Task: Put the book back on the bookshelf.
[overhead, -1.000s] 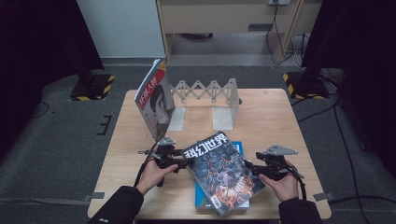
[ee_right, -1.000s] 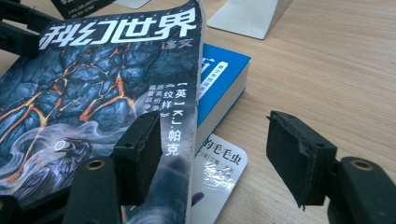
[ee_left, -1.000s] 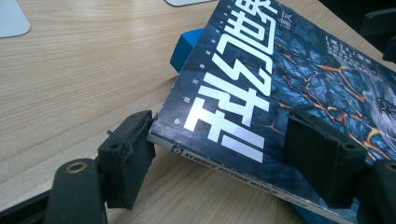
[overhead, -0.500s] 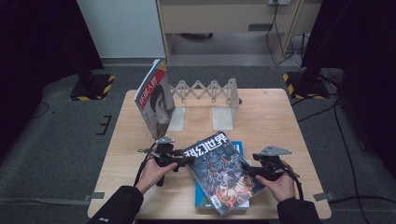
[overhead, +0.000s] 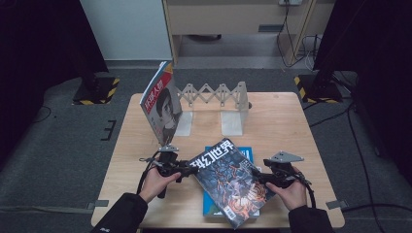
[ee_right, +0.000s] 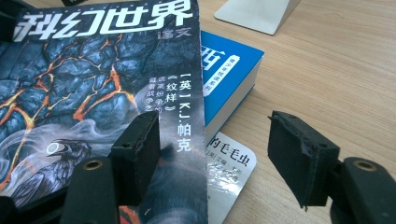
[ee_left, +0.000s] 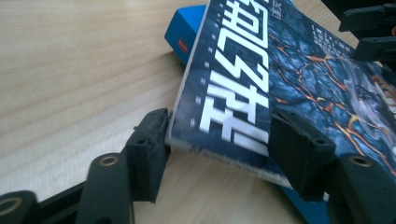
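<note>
Dark-covered magazine [overhead: 232,183] lies in the lower centre of the high view, atop a blue book [overhead: 244,153] on the table [overhead: 286,121]. Left tool [overhead: 183,168] brackets its corner, jaws just closing, not yet pinching. Right tool [overhead: 259,178] straddles the opposite edge, jaws apart, gripping nothing. Judgement: pickup just starting; grip, lift and shelving in the accordion book rack [overhead: 214,94] beside the standing red magazine [overhead: 163,104] remain.
</note>
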`<control>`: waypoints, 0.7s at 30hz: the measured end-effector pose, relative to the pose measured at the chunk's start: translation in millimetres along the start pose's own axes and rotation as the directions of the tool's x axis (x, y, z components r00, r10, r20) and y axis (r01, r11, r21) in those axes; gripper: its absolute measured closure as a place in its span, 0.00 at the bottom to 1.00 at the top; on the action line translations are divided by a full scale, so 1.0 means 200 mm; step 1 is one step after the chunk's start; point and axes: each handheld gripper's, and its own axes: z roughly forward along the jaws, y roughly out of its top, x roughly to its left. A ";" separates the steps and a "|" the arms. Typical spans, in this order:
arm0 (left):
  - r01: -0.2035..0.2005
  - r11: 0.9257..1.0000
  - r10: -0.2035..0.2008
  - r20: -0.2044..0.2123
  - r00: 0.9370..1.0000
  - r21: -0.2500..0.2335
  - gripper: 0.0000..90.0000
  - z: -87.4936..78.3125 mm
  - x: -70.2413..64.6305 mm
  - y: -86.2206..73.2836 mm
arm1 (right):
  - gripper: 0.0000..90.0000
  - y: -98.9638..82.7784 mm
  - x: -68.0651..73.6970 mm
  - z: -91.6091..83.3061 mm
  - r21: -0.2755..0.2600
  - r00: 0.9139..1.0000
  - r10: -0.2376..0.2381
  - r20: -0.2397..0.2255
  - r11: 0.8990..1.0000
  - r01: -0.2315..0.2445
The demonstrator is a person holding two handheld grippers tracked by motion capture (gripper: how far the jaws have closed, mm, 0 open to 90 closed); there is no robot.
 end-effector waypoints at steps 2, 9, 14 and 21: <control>-0.004 1.000 0.004 0.019 1.000 -0.001 0.37 0.03 0.00 0.01 | 0.38 0.00 0.00 0.00 0.007 1.000 0.004 -0.001 1.000 -0.004; 0.026 1.000 -0.026 0.070 0.997 0.000 0.32 0.08 0.02 0.01 | 0.38 0.00 0.00 0.01 0.004 1.000 -0.007 0.001 1.000 0.007; 0.037 0.999 -0.037 0.080 0.996 -0.003 0.33 0.08 0.02 0.01 | 0.38 -0.01 0.00 0.01 -0.002 1.000 0.007 -0.003 1.000 -0.007; 0.057 0.998 -0.059 0.096 0.994 0.022 0.46 -0.02 -0.02 0.01 | 0.39 -0.01 0.00 0.01 -0.015 1.000 0.002 -0.006 1.000 -0.002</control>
